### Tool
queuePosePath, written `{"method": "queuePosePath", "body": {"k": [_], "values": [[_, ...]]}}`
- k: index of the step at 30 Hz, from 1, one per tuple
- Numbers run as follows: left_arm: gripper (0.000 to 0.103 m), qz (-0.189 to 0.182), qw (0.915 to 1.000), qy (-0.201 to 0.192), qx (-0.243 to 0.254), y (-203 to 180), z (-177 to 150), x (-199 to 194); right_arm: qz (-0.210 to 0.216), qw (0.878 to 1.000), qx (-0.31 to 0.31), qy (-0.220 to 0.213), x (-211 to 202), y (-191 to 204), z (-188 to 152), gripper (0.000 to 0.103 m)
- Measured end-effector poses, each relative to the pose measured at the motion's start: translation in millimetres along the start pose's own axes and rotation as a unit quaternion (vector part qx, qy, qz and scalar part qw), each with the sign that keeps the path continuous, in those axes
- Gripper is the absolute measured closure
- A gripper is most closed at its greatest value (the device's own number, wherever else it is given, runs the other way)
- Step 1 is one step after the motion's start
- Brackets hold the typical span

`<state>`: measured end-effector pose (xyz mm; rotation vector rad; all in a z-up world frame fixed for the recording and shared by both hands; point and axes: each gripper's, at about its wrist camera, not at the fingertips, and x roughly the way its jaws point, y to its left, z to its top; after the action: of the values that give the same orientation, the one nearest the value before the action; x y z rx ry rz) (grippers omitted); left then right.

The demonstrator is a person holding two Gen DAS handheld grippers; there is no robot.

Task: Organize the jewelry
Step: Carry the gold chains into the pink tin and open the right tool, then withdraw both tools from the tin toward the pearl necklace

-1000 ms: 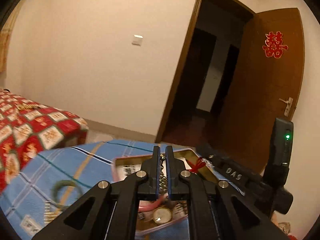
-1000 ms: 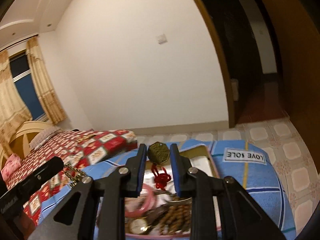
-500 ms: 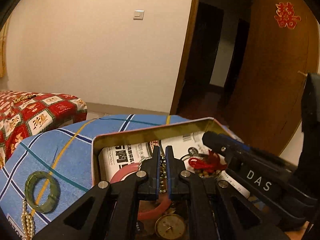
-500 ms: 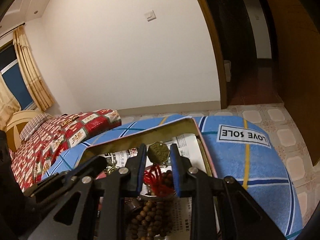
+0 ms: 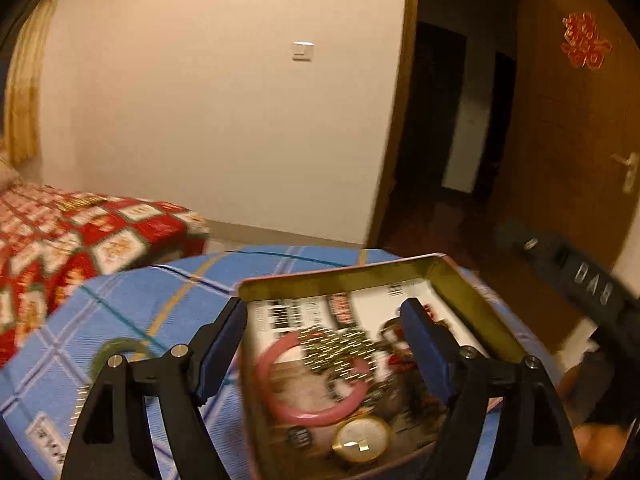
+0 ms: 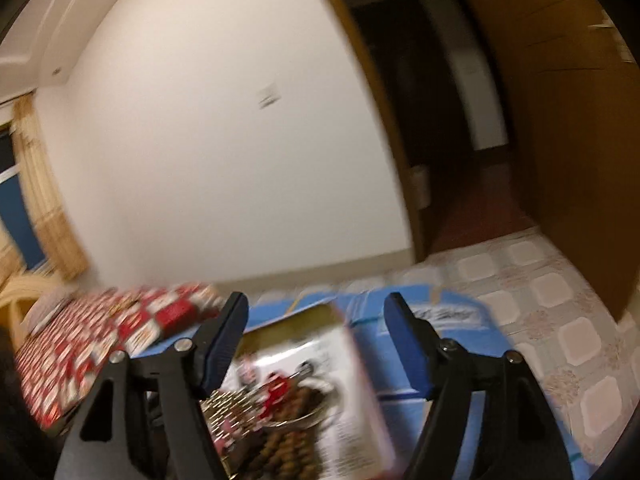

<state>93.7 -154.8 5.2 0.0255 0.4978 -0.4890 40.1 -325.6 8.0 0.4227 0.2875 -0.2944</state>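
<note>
An open tin box [image 5: 352,274] lined with newspaper sits on a blue checked cloth [image 5: 160,292]. In it lie a pink bangle [image 5: 316,412], a silver bead chain [image 5: 340,348], a gold watch [image 5: 362,440] and a red tassel charm [image 6: 276,390] beside brown beads [image 6: 288,452]. My left gripper [image 5: 326,344] is open and empty above the box. My right gripper [image 6: 316,340] is open and empty above the box [image 6: 320,316]; its view is blurred. A green bangle [image 5: 116,350] lies on the cloth left of the box.
A bed with a red patterned cover [image 5: 80,232] stands at the left. A wooden door [image 5: 580,140] stands open at the right beside a dark doorway. Tiled floor [image 6: 560,292] lies beyond the cloth. The other gripper's body [image 5: 592,284] shows at right.
Both grippers have opened. The left let go of the silver bead chain and the right let go of the red tassel charm; both now lie in the box. Both views are moving.
</note>
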Motion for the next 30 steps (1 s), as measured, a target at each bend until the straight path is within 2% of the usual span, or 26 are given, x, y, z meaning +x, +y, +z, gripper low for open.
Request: {"method": "queuePosePath", "body": {"k": [2,4,8,12,18,23,30], "values": [[0.024,0.022,0.9997,0.001,0.005,3,-6,-6,-0.021,1.0,0.01,-0.013,-3,-7,2,0.028],[0.024,0.028,0.9996,0.005,0.004,7,-10,-11,-0.027,0.999,0.013,-0.011,-1,-7,2,0.023],[0.024,0.054,0.9985,0.004,0.014,11,-17,-23,-0.022,1.0,-0.014,0.002,3,7,-3,0.023],[0.024,0.074,0.9971,0.015,-0.004,25,-25,-31,-0.006,0.999,-0.048,0.015,-1,23,-14,0.021],[0.024,0.087,0.9958,0.019,-0.023,41,-32,-40,0.003,0.996,-0.09,0.02,-11,47,-34,0.019],[0.024,0.086,0.9954,0.037,-0.019,39,-38,-43,-0.001,0.997,-0.078,0.012,-24,50,-42,0.017],[0.024,0.079,0.9958,0.046,-0.011,38,-48,-55,0.001,0.998,-0.059,0.03,-33,50,-50,0.017]]}}
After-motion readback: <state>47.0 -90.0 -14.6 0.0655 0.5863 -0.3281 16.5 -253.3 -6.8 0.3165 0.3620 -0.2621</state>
